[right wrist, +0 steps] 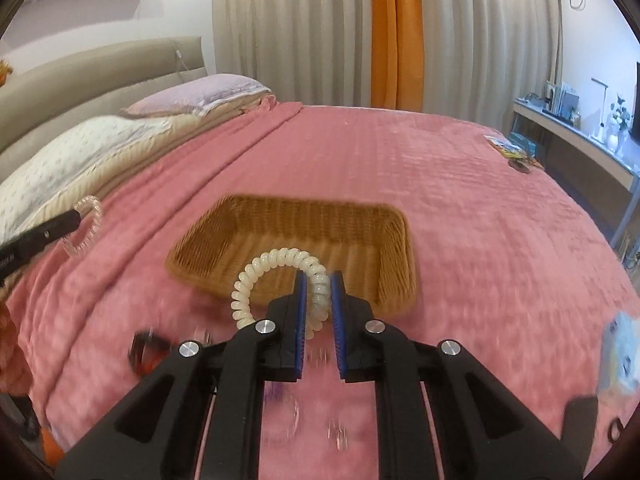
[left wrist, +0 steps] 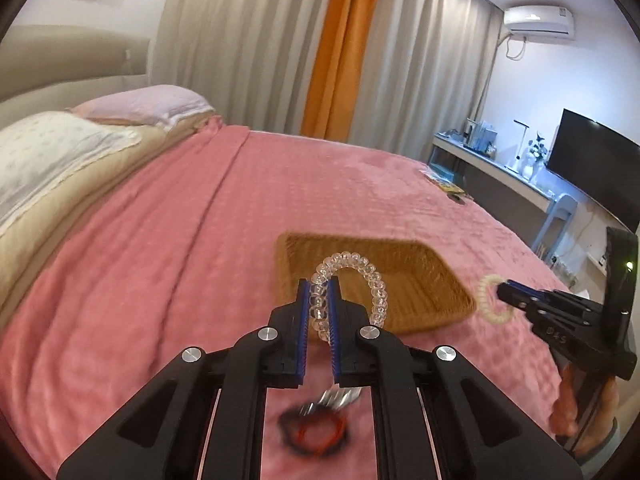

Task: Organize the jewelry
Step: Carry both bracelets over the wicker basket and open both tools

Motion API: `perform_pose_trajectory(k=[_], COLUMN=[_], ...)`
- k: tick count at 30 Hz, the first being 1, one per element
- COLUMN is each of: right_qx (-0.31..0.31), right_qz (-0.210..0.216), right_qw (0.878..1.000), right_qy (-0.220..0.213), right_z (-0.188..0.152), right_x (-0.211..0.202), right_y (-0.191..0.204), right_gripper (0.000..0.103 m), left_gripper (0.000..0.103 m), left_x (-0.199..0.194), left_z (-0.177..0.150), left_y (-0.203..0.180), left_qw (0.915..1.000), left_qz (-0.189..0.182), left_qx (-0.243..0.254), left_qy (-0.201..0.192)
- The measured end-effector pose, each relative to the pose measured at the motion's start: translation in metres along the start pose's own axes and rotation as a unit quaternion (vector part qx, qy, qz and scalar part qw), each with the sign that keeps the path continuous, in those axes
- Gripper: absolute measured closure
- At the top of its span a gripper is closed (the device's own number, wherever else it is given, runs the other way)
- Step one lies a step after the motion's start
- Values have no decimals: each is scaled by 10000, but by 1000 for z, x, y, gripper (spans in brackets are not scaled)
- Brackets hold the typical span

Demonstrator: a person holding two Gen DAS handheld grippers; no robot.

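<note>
We count two hand-held grippers, two coil bands, one basket [left wrist: 424, 280] and two pillows [left wrist: 60, 152]. The left hand-held gripper [left wrist: 319, 300] has its blue pads closed on a clear band [left wrist: 374, 276], which loops up to its right. The right hand-held gripper [right wrist: 319, 296] is clamped on a cream band [right wrist: 256, 276] that arcs to its left. The basket lies on the pink bed [left wrist: 160, 240] just ahead of both grippers, and we see nothing inside it. Both grippers tilt downward above the bed. Beneath the left one lies a blurred red-and-black loop [left wrist: 316, 430]; under the right one, small blurred pieces we cannot identify.
</note>
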State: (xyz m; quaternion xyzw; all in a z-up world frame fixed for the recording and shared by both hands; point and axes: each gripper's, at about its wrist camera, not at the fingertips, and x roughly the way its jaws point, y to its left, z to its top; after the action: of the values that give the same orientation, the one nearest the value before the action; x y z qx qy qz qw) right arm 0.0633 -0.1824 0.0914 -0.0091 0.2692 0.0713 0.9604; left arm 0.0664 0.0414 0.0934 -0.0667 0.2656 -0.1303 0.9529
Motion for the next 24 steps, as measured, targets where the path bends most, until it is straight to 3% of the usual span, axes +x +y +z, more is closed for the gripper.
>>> perform_pose_trajectory(k=[5,10,19,20,22,23,24], right_qx=[291,358,414,413,395,376,357], right_qz=[94,-70,-130,-128,-161,-188,-205], right_qw=[9987,9940,9890,9888,9890,9894,9903], right_qy=[398,1035,1417,1429,1415,1388,1327], right_z=[29,30,14,14,12,12,12], right_x=[67,132,159,158,153,150,144], right_y=[-13,-20,-21,-22,-22,-24,-24], right_gripper=[93,93,92,91,79,64,52], left_gripper=[96,96,93,86,65,52,50], left_x=[73,126,155,153,143,135,124], left_z=[14,6,-11,-12,-12,-12,-11], left_y=[-9,-7,-7,-7,-7,-8,-7], left_qw=[9996,9975,9927,9926,9936,9945,9956], left_qz=[-40,-81,-69,-87,-111,-114,-143], left_qx=[-11,-113,-18,-21,-10,-14,-24], left_qy=[281,699,1201,1207,1120,1038,926])
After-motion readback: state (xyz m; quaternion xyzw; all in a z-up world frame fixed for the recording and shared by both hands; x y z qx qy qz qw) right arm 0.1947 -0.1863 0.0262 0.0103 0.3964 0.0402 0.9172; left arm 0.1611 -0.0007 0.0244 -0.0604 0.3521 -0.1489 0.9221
